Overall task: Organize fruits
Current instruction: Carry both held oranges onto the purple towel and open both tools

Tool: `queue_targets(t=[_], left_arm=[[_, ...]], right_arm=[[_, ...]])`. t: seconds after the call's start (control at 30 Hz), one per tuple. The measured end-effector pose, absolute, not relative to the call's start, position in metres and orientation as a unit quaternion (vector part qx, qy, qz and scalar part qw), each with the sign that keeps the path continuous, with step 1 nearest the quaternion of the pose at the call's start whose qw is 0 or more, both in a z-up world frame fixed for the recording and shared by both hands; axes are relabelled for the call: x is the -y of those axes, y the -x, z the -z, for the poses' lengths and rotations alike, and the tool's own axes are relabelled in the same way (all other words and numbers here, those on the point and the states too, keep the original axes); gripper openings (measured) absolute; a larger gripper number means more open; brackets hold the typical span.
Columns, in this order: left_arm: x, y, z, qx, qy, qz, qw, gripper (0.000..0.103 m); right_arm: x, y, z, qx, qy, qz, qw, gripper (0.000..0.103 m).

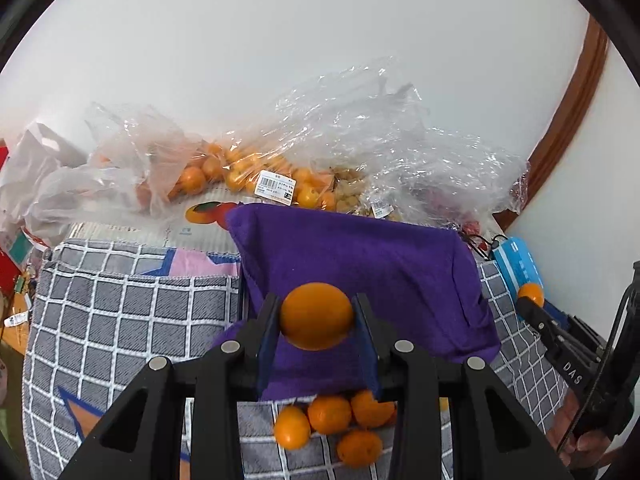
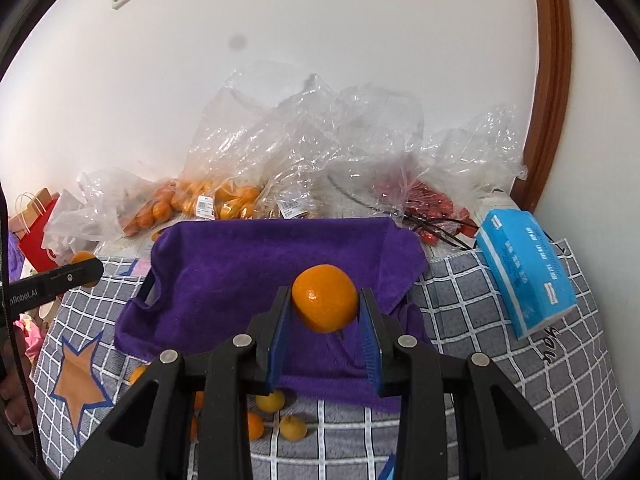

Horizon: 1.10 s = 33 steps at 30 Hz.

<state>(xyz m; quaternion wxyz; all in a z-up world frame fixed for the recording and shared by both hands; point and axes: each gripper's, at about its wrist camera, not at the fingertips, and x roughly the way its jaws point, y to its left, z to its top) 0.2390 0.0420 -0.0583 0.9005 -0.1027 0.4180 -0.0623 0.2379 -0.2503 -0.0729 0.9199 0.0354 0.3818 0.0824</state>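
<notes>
On the left, the left tongs (image 1: 316, 316) are clamped on an orange (image 1: 316, 316), held over the near edge of the purple-cloth-lined tray (image 1: 360, 248). To the right, the right tongs (image 2: 326, 304) grip a second orange (image 2: 325, 303) over the same tray, toward its 5 o'clock corner. The cloth looks bare, so I judge the sorting barely begun: neither fruit is set down yet, and a small heap of loose oranges (image 1: 332, 420) lies on the checked blanket (image 1: 120, 320) at the tray's 6 o'clock. More oranges sit in clear plastic bags (image 2: 224, 196) at 11 o'clock, red fruit (image 2: 432, 204) at 1 o'clock. A blue tissue pack (image 2: 524, 268) lies at 3 o'clock, clear of the way; only crumpled plastic crowds the tray's far rim.
</notes>
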Motion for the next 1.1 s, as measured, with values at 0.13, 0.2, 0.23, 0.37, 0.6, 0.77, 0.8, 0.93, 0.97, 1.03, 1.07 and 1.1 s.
queue_targets(t=[0.13,0.2,0.23,0.37,0.6,0.77,0.8,0.93,0.97,1.03,1.07,1.1], left_arm=[[-0.043,-0.256,0.067,-0.423,0.101,0.059,0.898,0.034],[-0.043,-0.264,0.073,-0.426,0.098,0.056,0.898,0.034],[-0.042,-0.270,0.077,-0.428,0.097,0.054,0.897,0.034],[-0.048,-0.286,0.092,-0.440,0.100,0.055,0.890,0.034],[-0.054,-0.308,0.113,-0.459,0.103,0.050,0.881,0.034],[-0.051,-0.324,0.132,-0.475,0.107,0.056,0.871,0.034],[-0.050,-0.327,0.136,-0.478,0.108,0.055,0.870,0.034],[-0.047,-0.337,0.151,-0.490,0.107,0.053,0.864,0.034],[-0.046,-0.340,0.155,-0.495,0.108,0.053,0.861,0.034],[-0.046,-0.343,0.160,-0.501,0.109,0.051,0.857,0.034],[-0.045,-0.345,0.163,-0.503,0.111,0.051,0.855,0.034],[-0.045,-0.347,0.165,-0.505,0.111,0.050,0.854,0.034]], right_arm=[[0.250,-0.256,0.088,-0.390,-0.039,-0.083,0.916,0.033],[0.249,-0.266,0.096,-0.394,-0.039,-0.084,0.914,0.033],[0.249,-0.268,0.098,-0.396,-0.038,-0.084,0.914,0.033],[0.249,-0.284,0.110,-0.401,-0.038,-0.085,0.911,0.033],[0.248,-0.307,0.135,-0.419,-0.045,-0.090,0.902,0.033],[0.249,-0.318,0.152,-0.434,-0.045,-0.087,0.895,0.033],[0.249,-0.321,0.157,-0.438,-0.044,-0.086,0.894,0.033],[0.248,-0.328,0.171,-0.448,-0.046,-0.084,0.889,0.033],[0.248,-0.329,0.173,-0.450,-0.046,-0.083,0.888,0.033],[0.249,-0.331,0.179,-0.453,-0.047,-0.084,0.886,0.033],[0.248,-0.332,0.181,-0.454,-0.047,-0.084,0.886,0.033],[0.248,-0.333,0.183,-0.456,-0.046,-0.083,0.885,0.033]])
